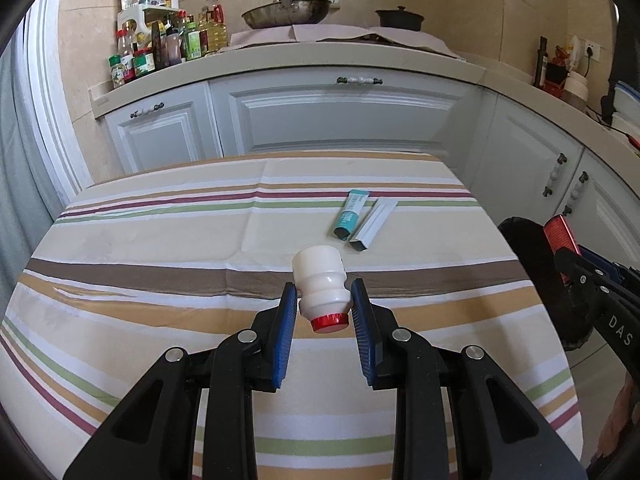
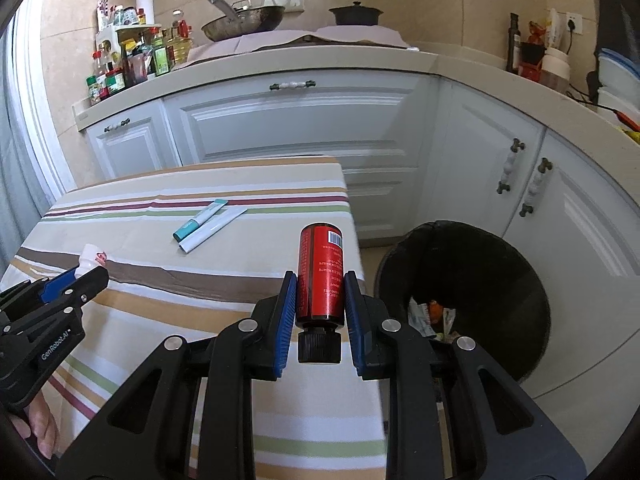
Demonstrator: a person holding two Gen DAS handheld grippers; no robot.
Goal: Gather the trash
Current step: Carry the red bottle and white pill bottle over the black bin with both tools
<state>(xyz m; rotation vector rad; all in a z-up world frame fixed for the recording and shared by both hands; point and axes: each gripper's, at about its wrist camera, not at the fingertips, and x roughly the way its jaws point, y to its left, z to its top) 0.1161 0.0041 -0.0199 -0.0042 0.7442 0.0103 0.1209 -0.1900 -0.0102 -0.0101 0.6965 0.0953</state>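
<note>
My left gripper (image 1: 324,300) is shut on a small white bottle with a red cap (image 1: 320,284), held above the striped table, cap toward the camera. My right gripper (image 2: 320,296) is shut on a red bottle with a black cap (image 2: 322,272), held over the table's right edge beside a black trash bin (image 2: 480,280) that has wrappers in it. A teal tube (image 1: 351,214) and a white box (image 1: 374,223) lie side by side on the striped tablecloth (image 1: 160,248). In the right wrist view the left gripper (image 2: 86,270) with its white bottle (image 2: 90,258) shows at the left.
White kitchen cabinets (image 1: 320,120) and a counter run behind and to the right of the table. On the counter stand several condiment bottles (image 1: 160,44), a wok (image 1: 286,12) and a dark pot (image 1: 400,18). The bin (image 1: 532,280) stands on the floor right of the table.
</note>
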